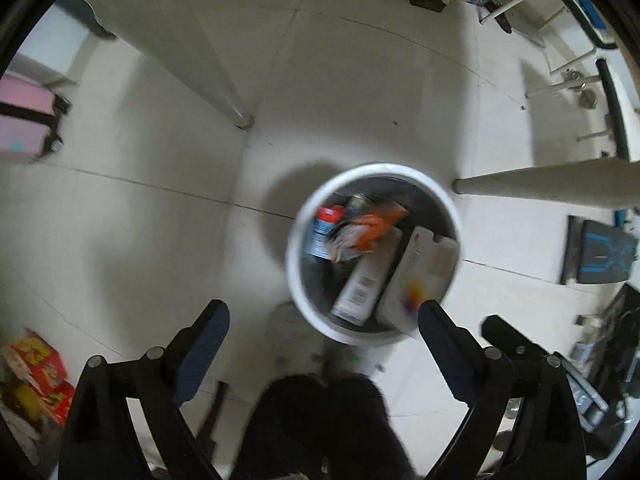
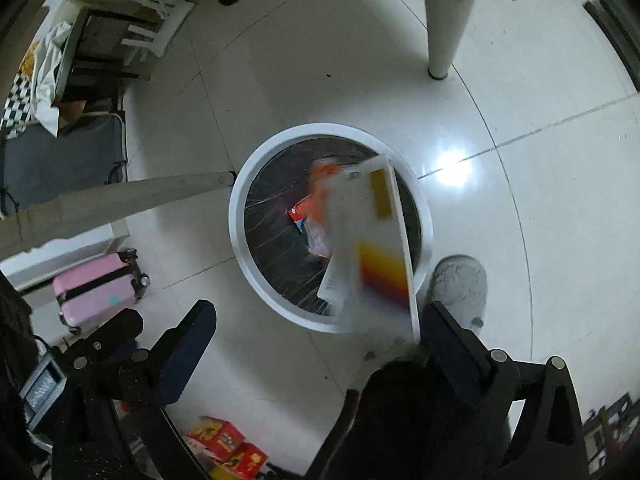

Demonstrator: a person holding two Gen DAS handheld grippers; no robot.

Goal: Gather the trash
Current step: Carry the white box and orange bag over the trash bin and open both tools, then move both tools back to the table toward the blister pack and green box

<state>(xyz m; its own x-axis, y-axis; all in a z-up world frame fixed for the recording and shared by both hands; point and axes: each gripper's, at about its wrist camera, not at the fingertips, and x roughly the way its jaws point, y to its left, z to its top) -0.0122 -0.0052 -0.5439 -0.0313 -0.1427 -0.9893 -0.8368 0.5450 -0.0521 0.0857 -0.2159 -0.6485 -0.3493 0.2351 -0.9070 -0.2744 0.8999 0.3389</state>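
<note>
The left gripper [image 1: 324,320] points straight down at the floor [image 1: 160,140], its jaws wide apart with nothing between them. The bin [image 1: 296,280] stands just ahead of its fingertips, a round white rim around a dark liner. Inside lie a red-capped bottle [image 1: 326,230], an orange wrapper [image 1: 372,224] and a long white carton [image 1: 362,284]. A flat white box [image 1: 424,276] leans against the bin's near right side, beside the gripper's right finger [image 1: 444,340].

The right gripper [image 2: 316,320] also tilts down toward the bin [image 2: 240,216], jaws spread wide. The same box [image 2: 376,240], blurred, with a yellow-to-red patch, sits over the bin's right half; its lower edge comes close to the right finger [image 2: 452,340], but the pads do not press on it. Whether it touches that finger cannot be told.

A grey slipper [image 2: 462,284] is planted just beside the bin. White table legs [image 2: 450,20] stand near it on the tiles. Farther off, a pink suitcase [image 2: 96,292] lies against the wall, and red cartons [image 2: 228,446] sit near the lower edge.
</note>
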